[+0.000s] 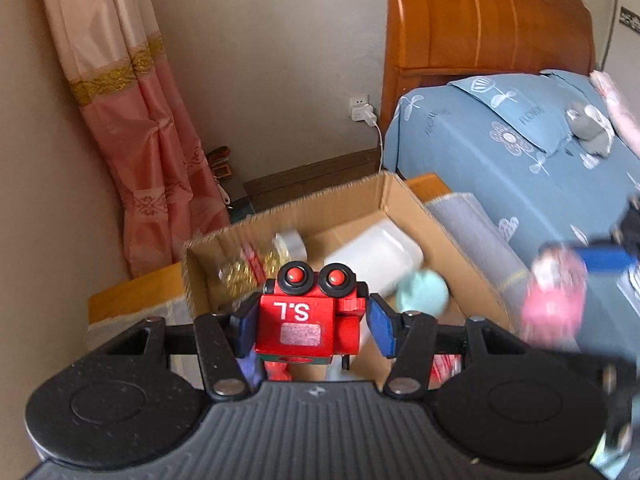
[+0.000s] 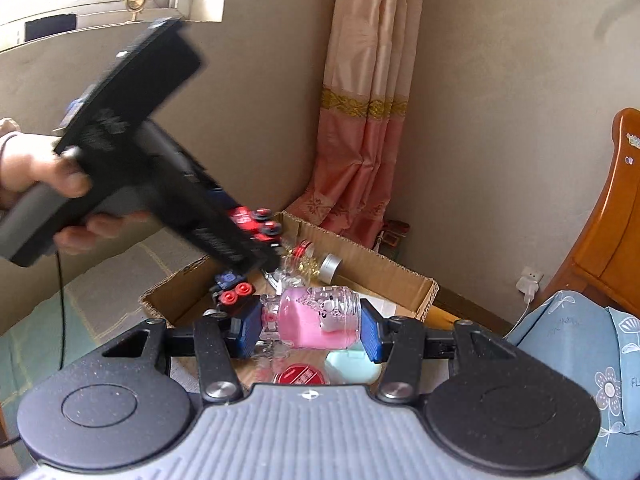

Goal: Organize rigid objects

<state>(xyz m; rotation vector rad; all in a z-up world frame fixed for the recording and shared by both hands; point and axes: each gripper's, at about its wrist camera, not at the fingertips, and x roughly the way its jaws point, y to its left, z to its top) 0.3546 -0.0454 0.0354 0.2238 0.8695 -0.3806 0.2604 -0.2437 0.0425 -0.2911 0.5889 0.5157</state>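
Observation:
My left gripper (image 1: 311, 326) is shut on a red toy robot (image 1: 304, 320) marked "S.L" with two round black-and-red eyes, held over the open cardboard box (image 1: 312, 204). From the right wrist view the same robot (image 2: 256, 224) shows at the tip of the left gripper, blurred, with a hand (image 2: 44, 176) on its handle. My right gripper (image 2: 310, 330) is shut on a clear glass jar with pink filling (image 2: 316, 320), lying sideways between the blue pads above the box (image 2: 404, 280). That jar (image 1: 554, 300) appears blurred at the right of the left wrist view.
Inside the box lie a glass bottle of gold bits with a silver cap (image 1: 260, 264), a white plastic container (image 1: 376, 256), a mint green round thing (image 1: 422, 294), a red lid (image 2: 300, 376) and a small blue and red toy (image 2: 232, 294). A bed (image 1: 520, 152) stands to the right, a curtain (image 1: 136, 132) behind.

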